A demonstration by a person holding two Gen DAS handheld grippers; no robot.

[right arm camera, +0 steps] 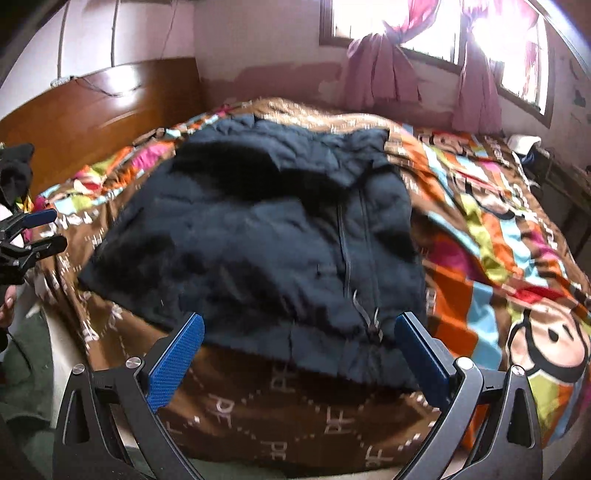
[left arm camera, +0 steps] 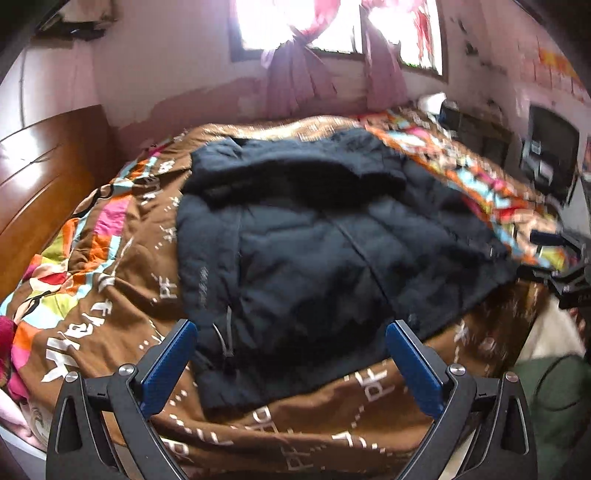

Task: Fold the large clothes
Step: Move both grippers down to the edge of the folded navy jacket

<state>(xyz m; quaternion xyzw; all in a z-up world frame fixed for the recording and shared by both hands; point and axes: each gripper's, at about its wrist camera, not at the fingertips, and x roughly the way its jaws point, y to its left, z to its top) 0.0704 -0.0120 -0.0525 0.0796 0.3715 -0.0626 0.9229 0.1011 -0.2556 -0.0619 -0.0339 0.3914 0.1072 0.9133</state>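
Now dark jacket (left arm camera: 317,236) flat on bedspread (left arm camera: 110,266), just ahead of both wide-open, empty jaws

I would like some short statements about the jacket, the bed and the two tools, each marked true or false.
1. A dark jacket lies on the patterned quilt. True.
2. The right tool is shut on the jacket's hem. False: its jaws stand wide open and hold nothing.
3. The left tool is open. True.
4. The jacket hangs from the window. False: it lies on the bed.
5. A wooden headboard stands at one end of the bed. True.
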